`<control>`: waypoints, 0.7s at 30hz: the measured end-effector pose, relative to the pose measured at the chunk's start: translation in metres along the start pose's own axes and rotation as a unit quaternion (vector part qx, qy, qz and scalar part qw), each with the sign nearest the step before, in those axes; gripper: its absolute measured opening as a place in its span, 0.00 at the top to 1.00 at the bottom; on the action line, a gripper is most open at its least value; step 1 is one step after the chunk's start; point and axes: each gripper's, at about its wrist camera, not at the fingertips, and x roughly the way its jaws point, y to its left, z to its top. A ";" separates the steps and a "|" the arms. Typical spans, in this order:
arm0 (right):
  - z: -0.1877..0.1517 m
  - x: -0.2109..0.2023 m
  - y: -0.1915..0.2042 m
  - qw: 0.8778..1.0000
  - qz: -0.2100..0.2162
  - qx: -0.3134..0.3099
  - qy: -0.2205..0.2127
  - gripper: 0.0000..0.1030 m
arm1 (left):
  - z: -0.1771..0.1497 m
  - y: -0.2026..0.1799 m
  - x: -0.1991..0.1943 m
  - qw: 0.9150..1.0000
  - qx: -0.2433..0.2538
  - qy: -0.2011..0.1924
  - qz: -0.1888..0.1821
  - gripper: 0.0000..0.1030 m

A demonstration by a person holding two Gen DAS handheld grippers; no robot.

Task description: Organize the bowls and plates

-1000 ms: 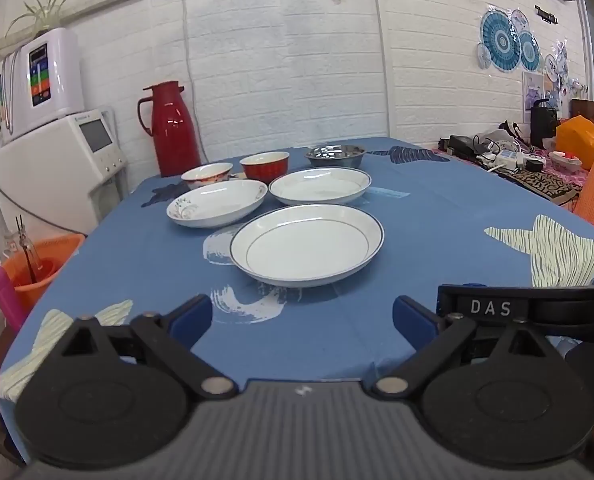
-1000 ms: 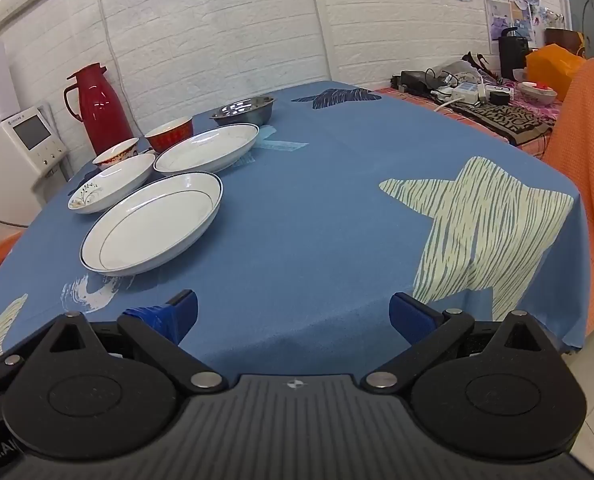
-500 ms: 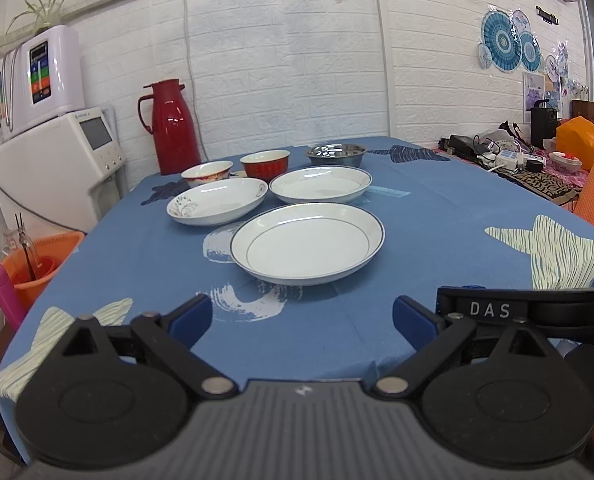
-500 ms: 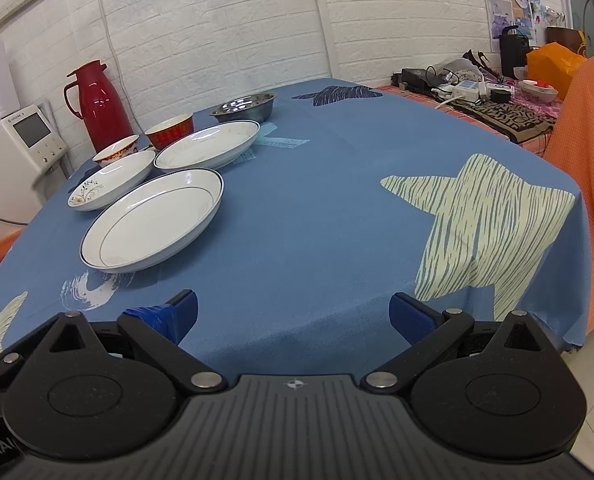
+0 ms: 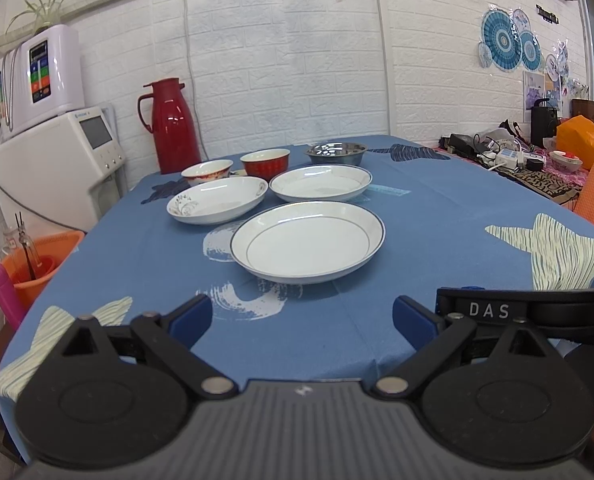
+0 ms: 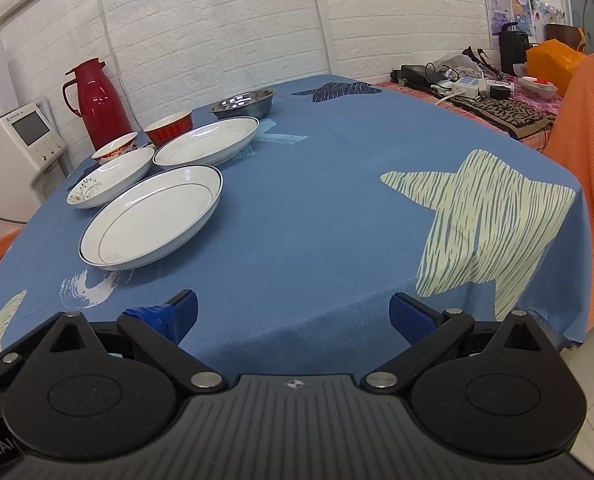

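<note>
Both grippers' jaws spread, empty — rimmed plate (image 5: pixel 307 241) nearest.

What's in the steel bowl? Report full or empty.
Empty, as far as visible: the steel bowl shows bare shiny metal inside; its near wall hides part of the bottom.

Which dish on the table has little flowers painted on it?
Start at the tall red thermos jug by the wall on the blue star tablecloth. In front of it, past a small red-rimmed white bowl, sits a shallow white plate. Only it has a leafy sprig painted inside; the other white plates are plain.
</note>
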 end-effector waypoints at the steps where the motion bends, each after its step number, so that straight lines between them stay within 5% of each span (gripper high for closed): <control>1: 0.000 0.000 0.000 1.000 0.000 0.000 0.000 0.13 | 0.000 0.000 0.000 1.000 0.000 0.000 0.000 0.06; 21: -0.002 0.003 -0.002 1.000 0.000 0.001 0.004 0.12 | -0.001 0.000 0.000 1.000 0.000 0.001 0.000 0.06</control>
